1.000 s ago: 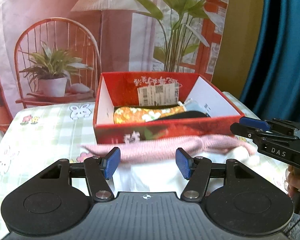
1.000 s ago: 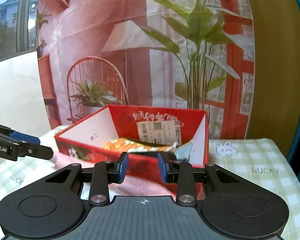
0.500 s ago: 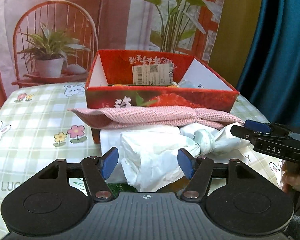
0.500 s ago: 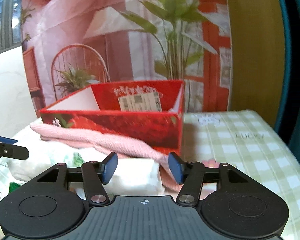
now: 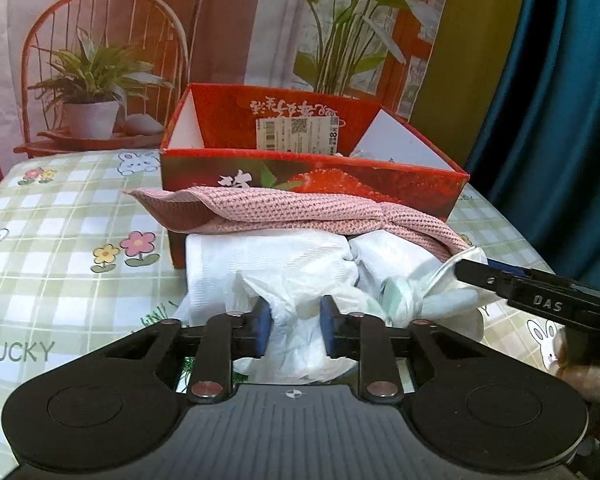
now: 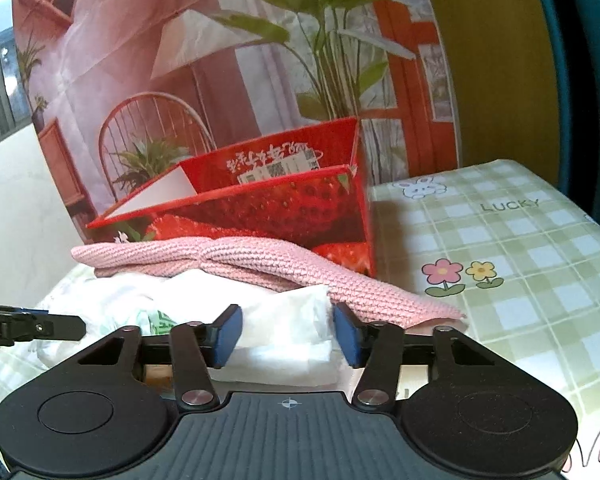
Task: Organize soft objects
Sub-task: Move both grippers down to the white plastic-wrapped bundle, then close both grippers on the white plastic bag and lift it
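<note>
A crumpled white plastic bag (image 5: pixel 280 264) lies on the tablecloth in front of a red strawberry-print box (image 5: pixel 360 184). A pink knitted cloth (image 5: pixel 300 212) is draped across the bag's top. My left gripper (image 5: pixel 294 326) is low at the bag's near side, its jaws closing, with a fold of plastic pinched between the blue pads. My right gripper (image 6: pixel 287 334) straddles the bag's (image 6: pixel 284 312) folded white end below the pink cloth (image 6: pixel 260 260). Its jaws are closing, the pads close beside the bag. In the left wrist view, the right gripper (image 5: pixel 472 270) reaches in from the right.
The red box (image 6: pixel 280 208) stands open at the table's back, its contents mostly hidden by the front wall. A green checked tablecloth (image 5: pixel 60 248) with flowers and rabbits covers the table. A printed backdrop hangs behind and a blue curtain (image 5: pixel 560 120) is at the right.
Both grippers sank from above the box toward the bag. The left jaws narrowed onto the plastic. The right jaws widened, then narrowed around the bag's end, and that gripper rolled.
</note>
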`<action>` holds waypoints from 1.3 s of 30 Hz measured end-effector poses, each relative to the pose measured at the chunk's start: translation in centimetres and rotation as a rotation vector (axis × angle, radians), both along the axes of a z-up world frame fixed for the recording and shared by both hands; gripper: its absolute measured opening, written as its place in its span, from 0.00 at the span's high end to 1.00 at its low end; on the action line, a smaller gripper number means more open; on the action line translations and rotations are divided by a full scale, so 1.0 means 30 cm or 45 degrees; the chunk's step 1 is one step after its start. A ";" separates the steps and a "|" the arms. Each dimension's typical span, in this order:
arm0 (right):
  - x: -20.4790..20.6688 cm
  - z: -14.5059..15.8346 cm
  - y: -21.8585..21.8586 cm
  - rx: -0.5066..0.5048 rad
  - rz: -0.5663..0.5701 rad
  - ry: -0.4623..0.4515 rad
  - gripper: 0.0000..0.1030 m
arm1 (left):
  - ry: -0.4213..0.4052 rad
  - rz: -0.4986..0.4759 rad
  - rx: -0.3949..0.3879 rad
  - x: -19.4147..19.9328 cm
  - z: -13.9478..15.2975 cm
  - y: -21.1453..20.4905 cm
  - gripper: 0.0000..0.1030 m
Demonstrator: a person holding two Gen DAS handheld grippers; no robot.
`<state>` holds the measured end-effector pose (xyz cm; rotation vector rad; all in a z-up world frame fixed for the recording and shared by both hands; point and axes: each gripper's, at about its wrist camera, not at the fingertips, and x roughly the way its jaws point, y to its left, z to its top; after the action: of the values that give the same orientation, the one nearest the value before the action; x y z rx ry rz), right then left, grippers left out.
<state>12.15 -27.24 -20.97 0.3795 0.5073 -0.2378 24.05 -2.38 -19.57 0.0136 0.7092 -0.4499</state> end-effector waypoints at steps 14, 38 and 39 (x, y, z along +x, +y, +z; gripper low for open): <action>-0.153 0.026 0.048 0.108 0.041 -0.122 0.90 | -0.183 0.047 -0.037 -0.156 0.064 0.020 0.89; -0.061 0.220 -0.008 -0.060 0.108 -0.279 0.91 | -0.336 -0.046 -0.018 0.019 0.274 -0.038 0.90; -0.043 0.232 -0.018 -0.077 0.108 -0.287 0.91 | -0.351 -0.054 -0.015 0.037 0.287 -0.049 0.90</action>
<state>10.85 -27.79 -14.01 0.3206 0.2927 -0.1258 25.16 -3.85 -10.98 0.0781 0.4357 -0.4824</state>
